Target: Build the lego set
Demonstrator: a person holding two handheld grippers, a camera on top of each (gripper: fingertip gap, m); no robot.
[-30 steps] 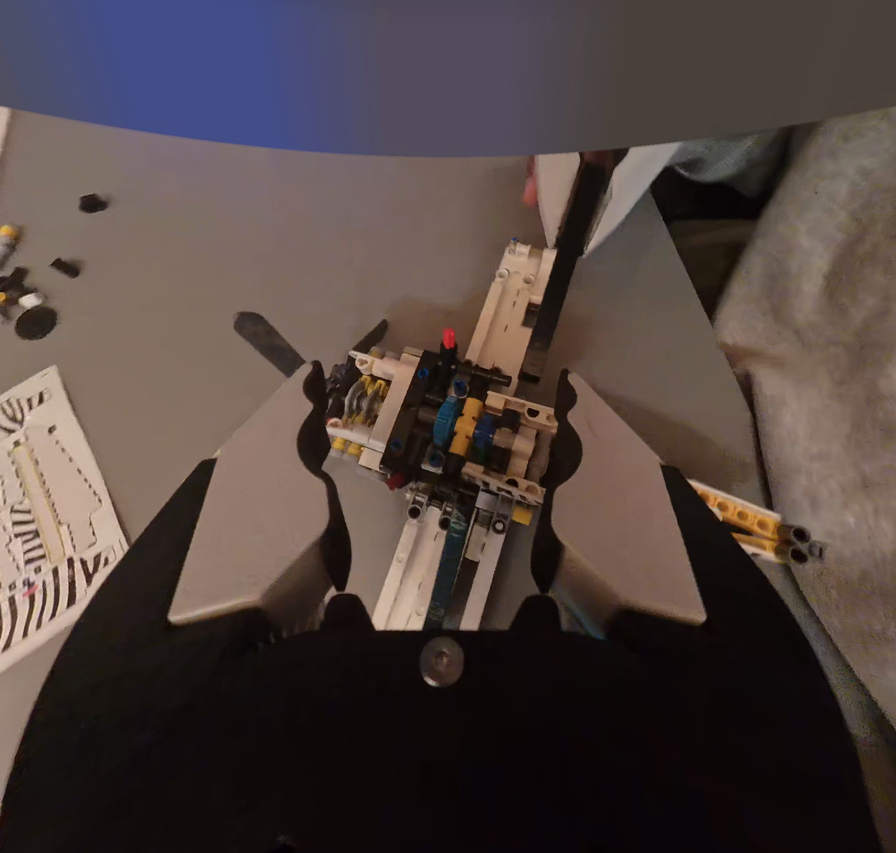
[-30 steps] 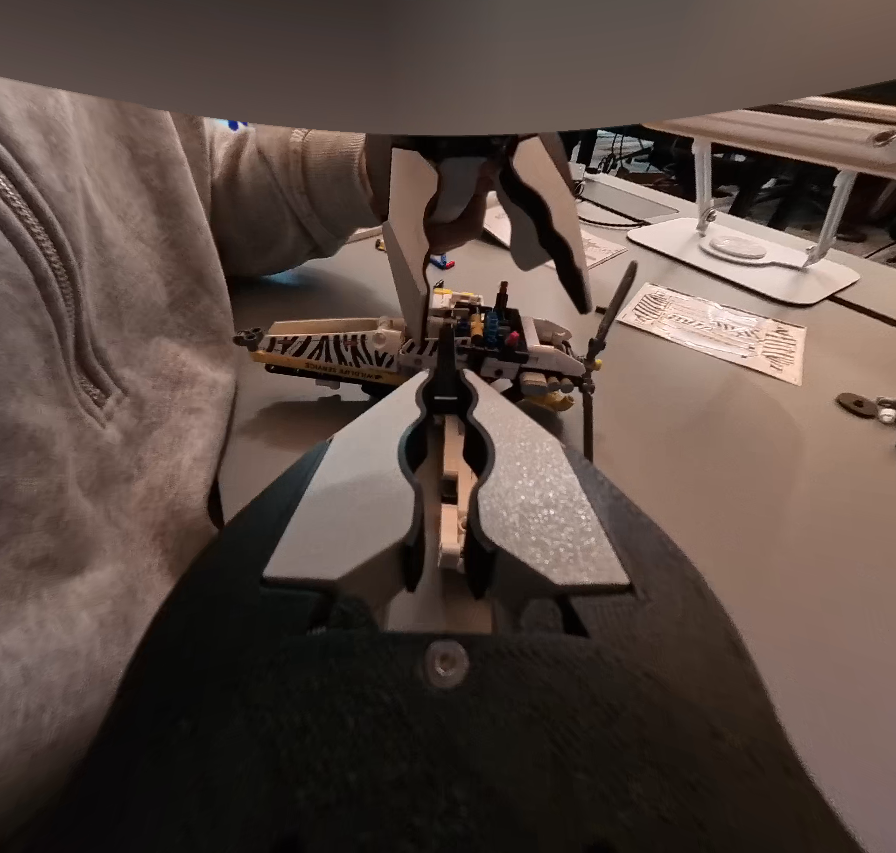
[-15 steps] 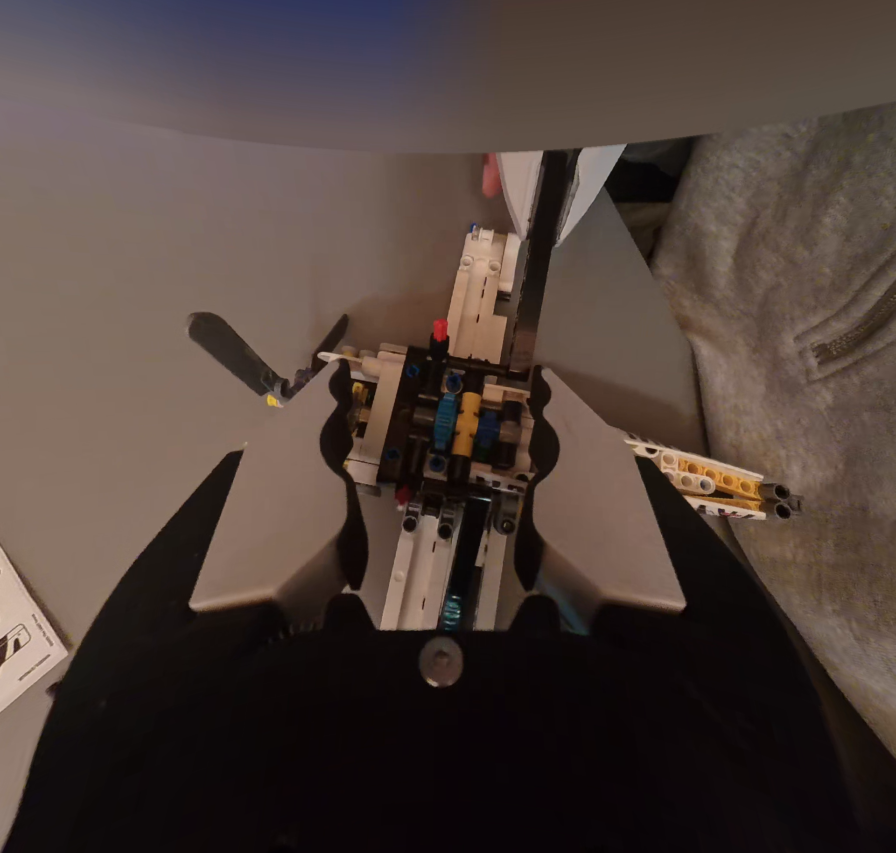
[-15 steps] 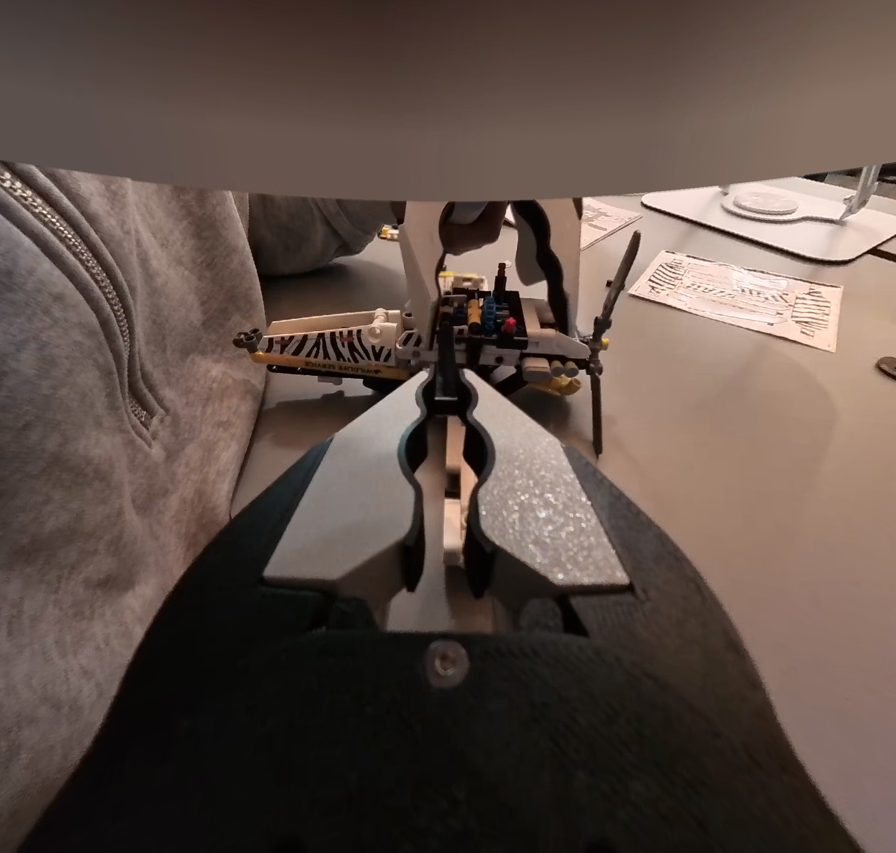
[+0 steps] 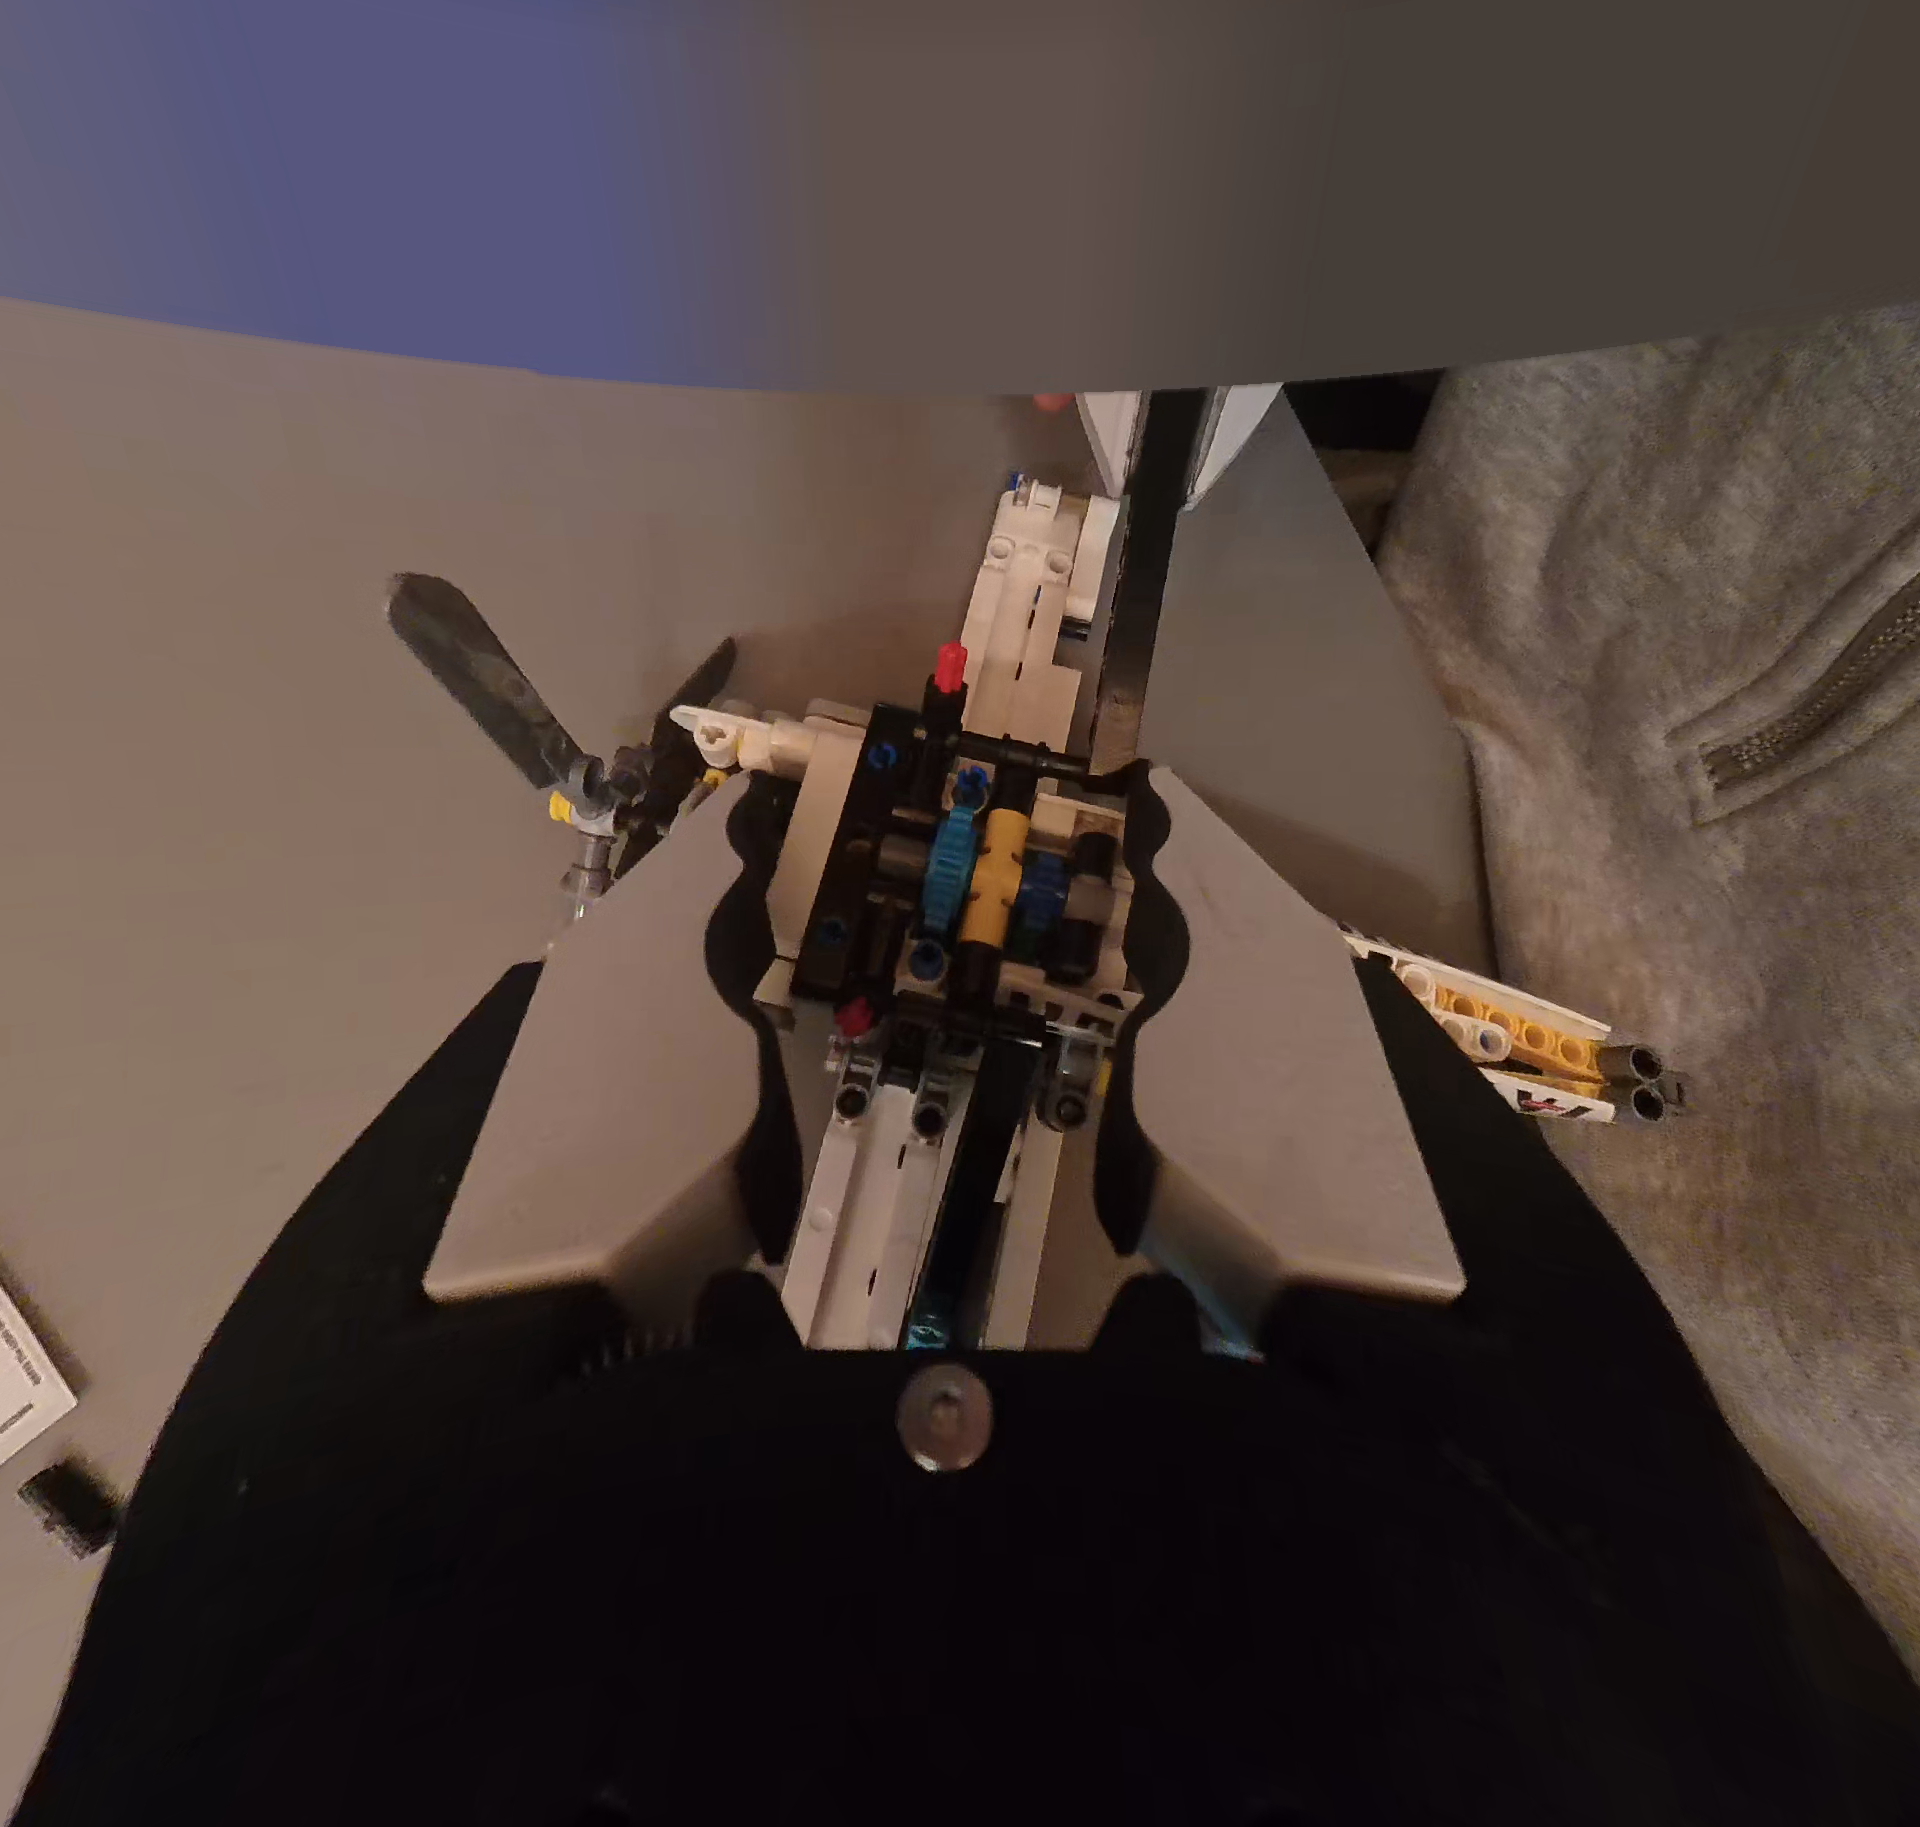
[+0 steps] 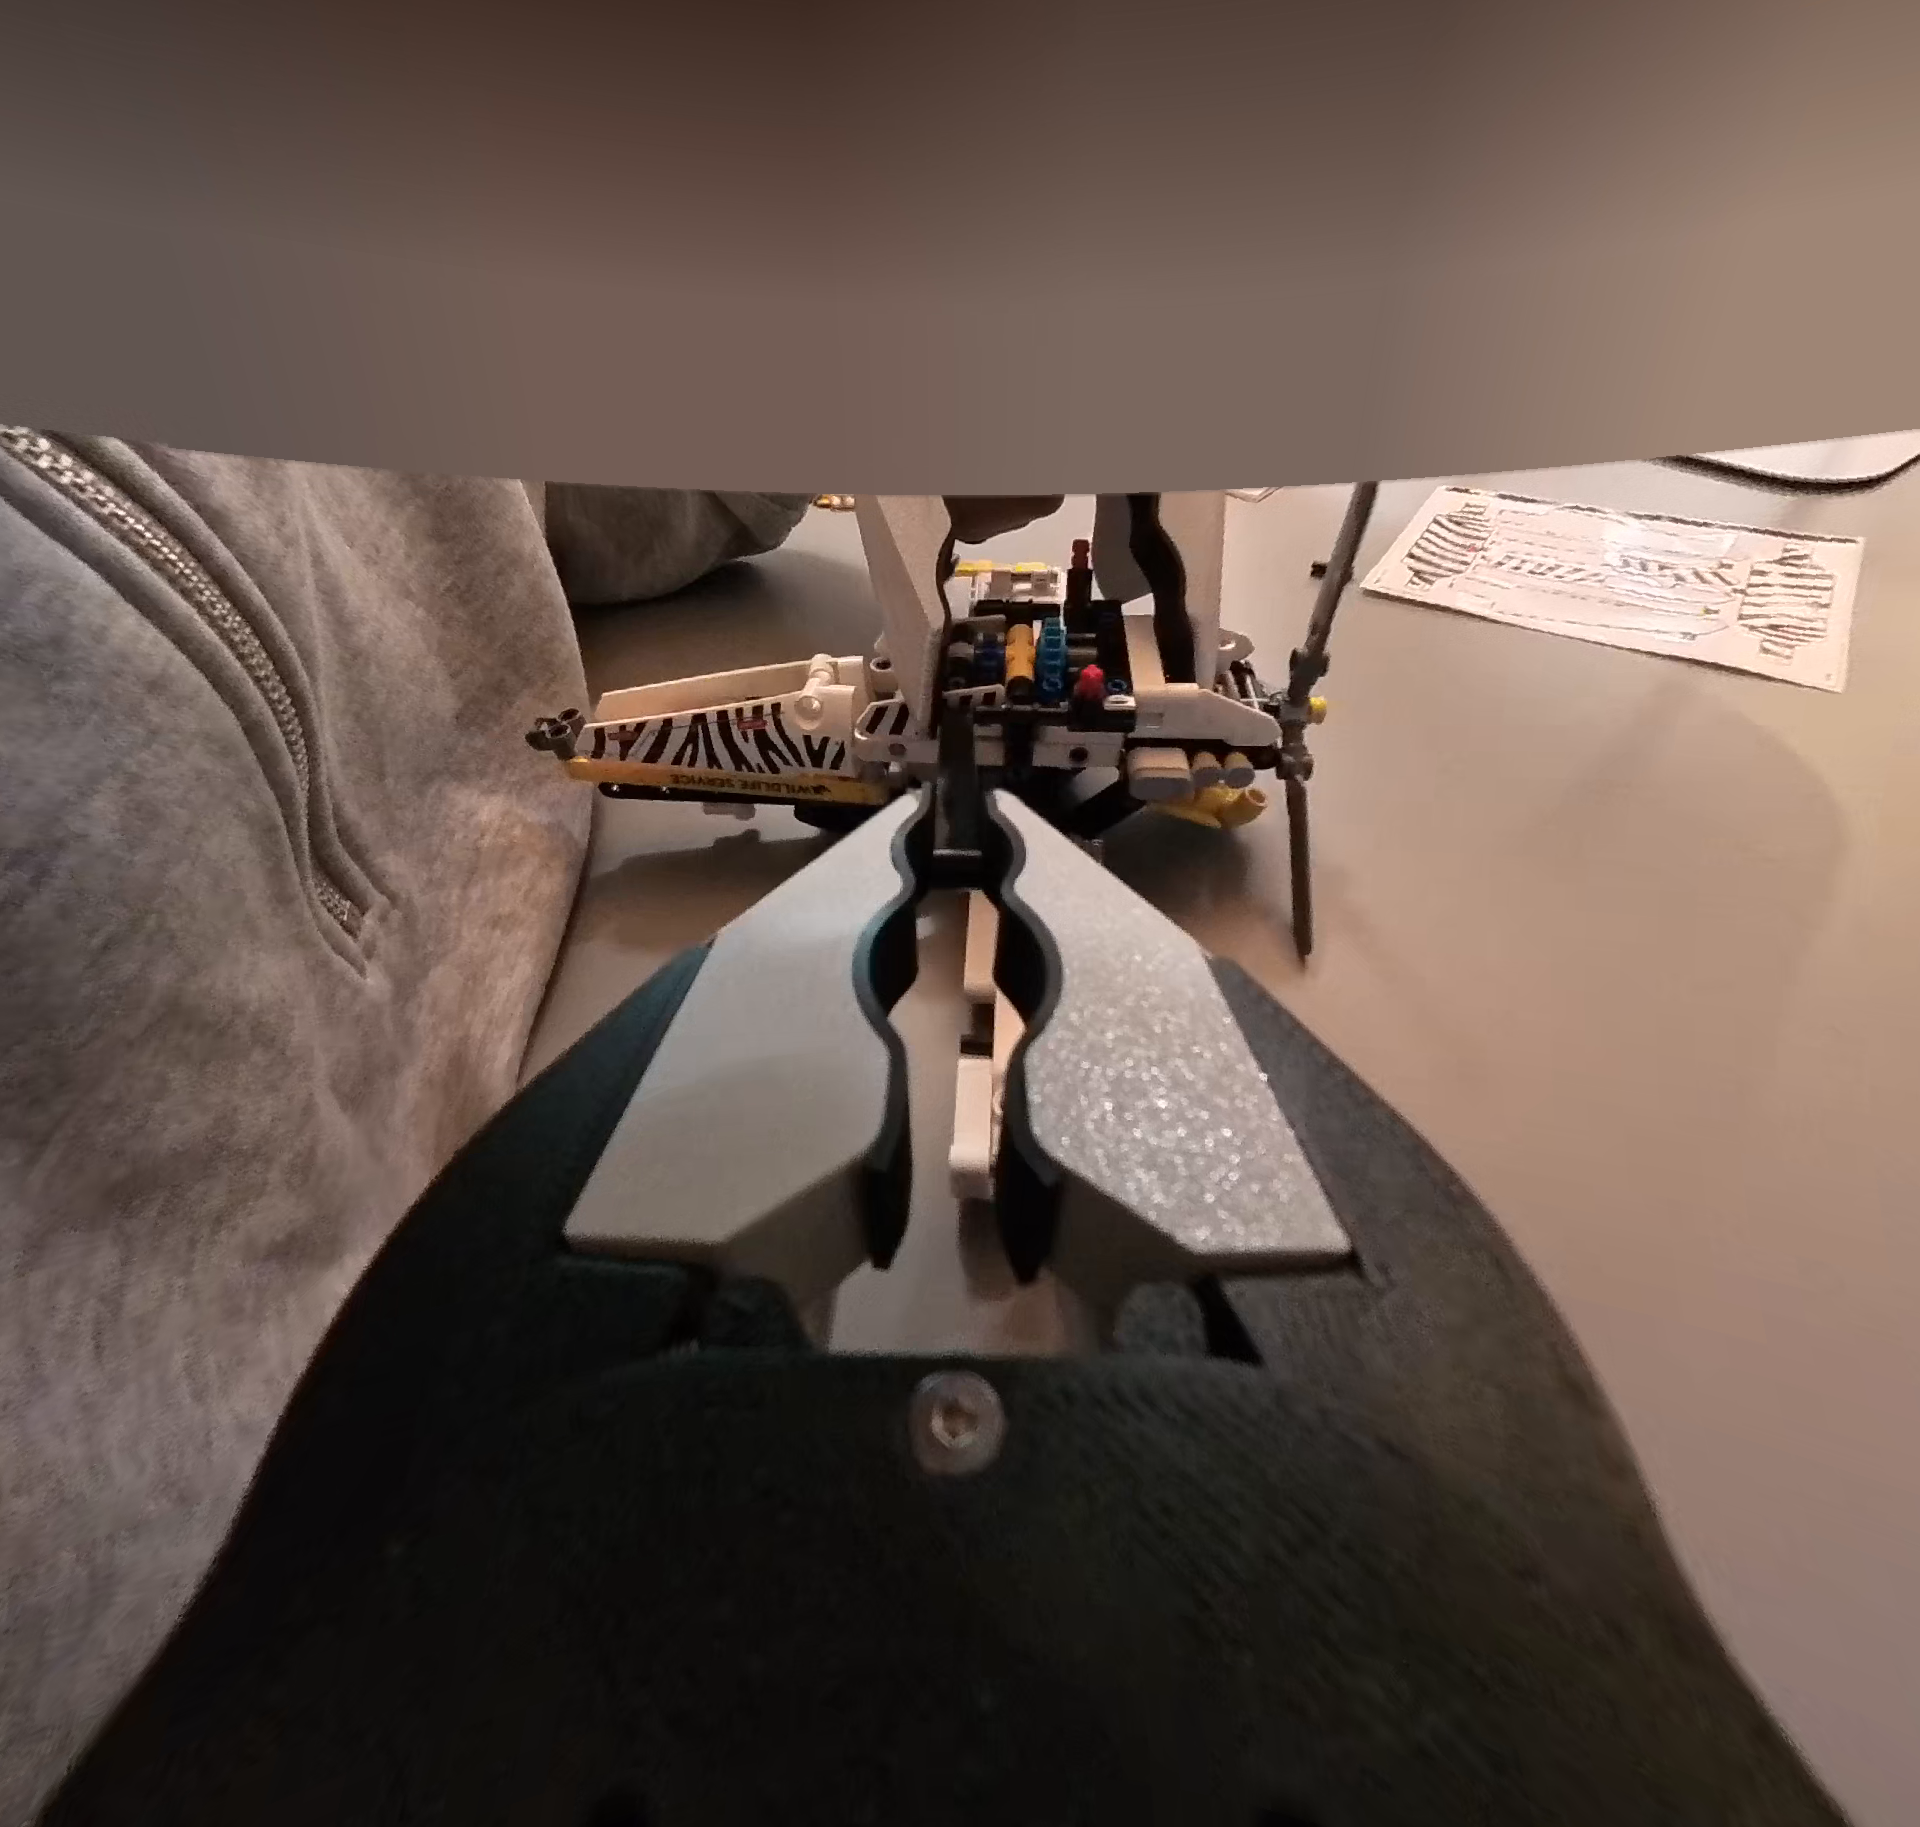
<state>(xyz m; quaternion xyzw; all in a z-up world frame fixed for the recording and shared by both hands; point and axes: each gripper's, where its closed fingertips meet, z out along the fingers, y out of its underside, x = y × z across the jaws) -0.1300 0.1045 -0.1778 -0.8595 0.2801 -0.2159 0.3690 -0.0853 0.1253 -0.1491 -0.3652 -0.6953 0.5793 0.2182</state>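
The lego plane (image 6: 1039,707) is set on the grey bench (image 6: 1558,894). Its middle block of blue and yellow gears (image 5: 977,873) is gripped from both sides by the left tongs (image 5: 940,873), which come down from above. The right tongs (image 6: 961,832) are pressed together on a thin black piece (image 6: 958,790) at the plane's side. A zebra-striped tail (image 6: 717,743) is seen beside a grey sweater (image 6: 260,842). A sticker sheet (image 6: 1621,593) is laid farther off.

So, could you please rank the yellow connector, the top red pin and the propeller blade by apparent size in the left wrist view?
1. Propeller blade
2. Yellow connector
3. Top red pin
All lie at similar distance, so this seems fair.
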